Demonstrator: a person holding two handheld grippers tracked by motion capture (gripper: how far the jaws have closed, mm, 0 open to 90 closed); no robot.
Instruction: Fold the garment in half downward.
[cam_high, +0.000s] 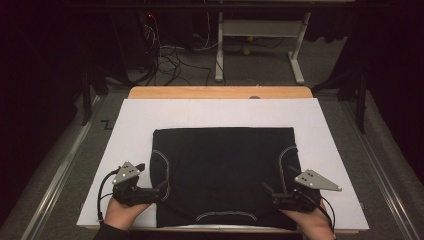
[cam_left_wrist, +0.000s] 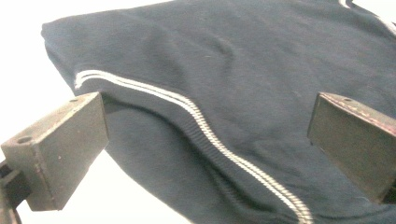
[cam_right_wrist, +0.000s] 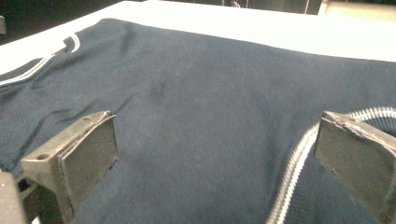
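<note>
The folded dark sweater (cam_high: 225, 175) lies flat on the white sheet (cam_high: 220, 112) covering the bench (cam_high: 220, 92), toward the sheet's near edge; its long axis runs side to side, parallel to that edge; the neckline trim (cam_high: 226, 216) faces the person; white-striped seams (cam_high: 165, 167) curve along both flanks. The left tool (cam_high: 159, 190) sits at the sweater's left flank, jaws apart, fabric between them but unpressed; the right tool (cam_high: 270, 192) sits at the sweater's right flank, jaws likewise apart with nothing clamped. Beyond the sweater, cables (cam_high: 170, 62) and a grey frame (cam_high: 260, 45) stand on the floor; nothing lies on the sweater.
</note>
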